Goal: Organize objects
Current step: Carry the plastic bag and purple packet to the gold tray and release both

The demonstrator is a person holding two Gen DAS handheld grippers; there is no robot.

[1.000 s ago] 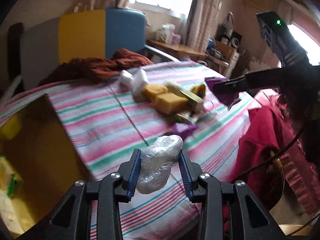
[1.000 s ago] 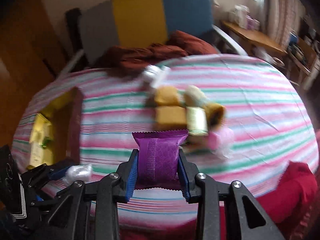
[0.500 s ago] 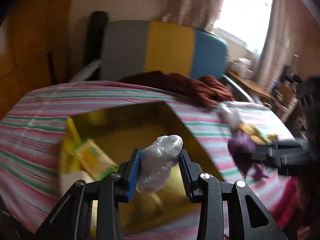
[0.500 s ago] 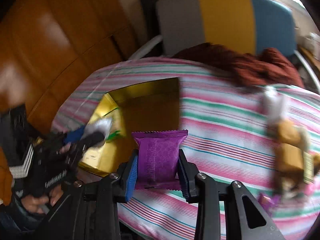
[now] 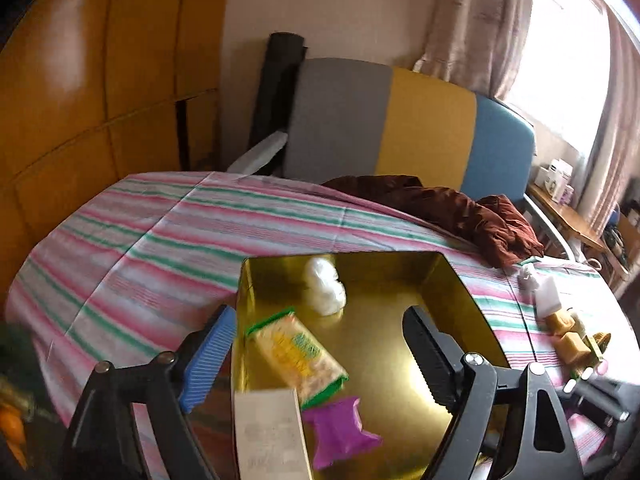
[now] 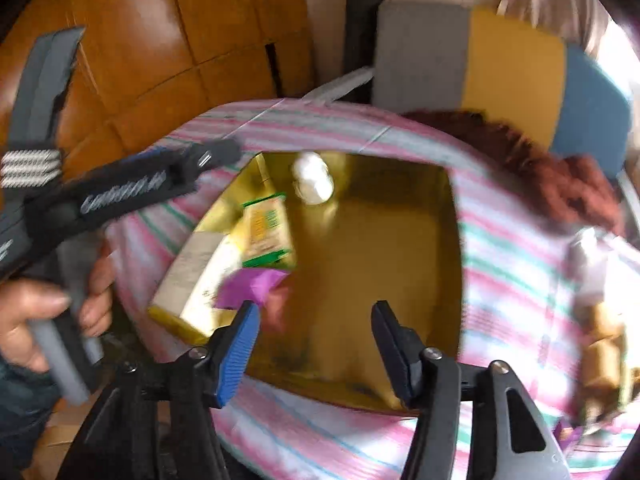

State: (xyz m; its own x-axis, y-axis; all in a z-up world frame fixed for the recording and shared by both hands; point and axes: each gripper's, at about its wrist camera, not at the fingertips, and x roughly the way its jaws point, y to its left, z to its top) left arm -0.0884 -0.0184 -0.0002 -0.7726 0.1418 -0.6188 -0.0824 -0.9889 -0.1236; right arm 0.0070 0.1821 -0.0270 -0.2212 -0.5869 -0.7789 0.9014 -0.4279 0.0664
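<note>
Over the gold box [image 5: 460,304] on the striped table [image 5: 160,248], both jaws are opening with nothing between them: left hand-held gripper [image 5: 320,344], right hand-held gripper [image 6: 316,332]. Inside lie a white bundle [image 5: 325,288], a yellow packet [image 5: 298,354] and a purple packet [image 5: 340,432] (blurred, perhaps mid-fall).

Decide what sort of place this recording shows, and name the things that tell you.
Probably a lived-in room at home: a striped cloth covers the table, an upholstered chair stands behind it, and a curtained window lights it.
</note>
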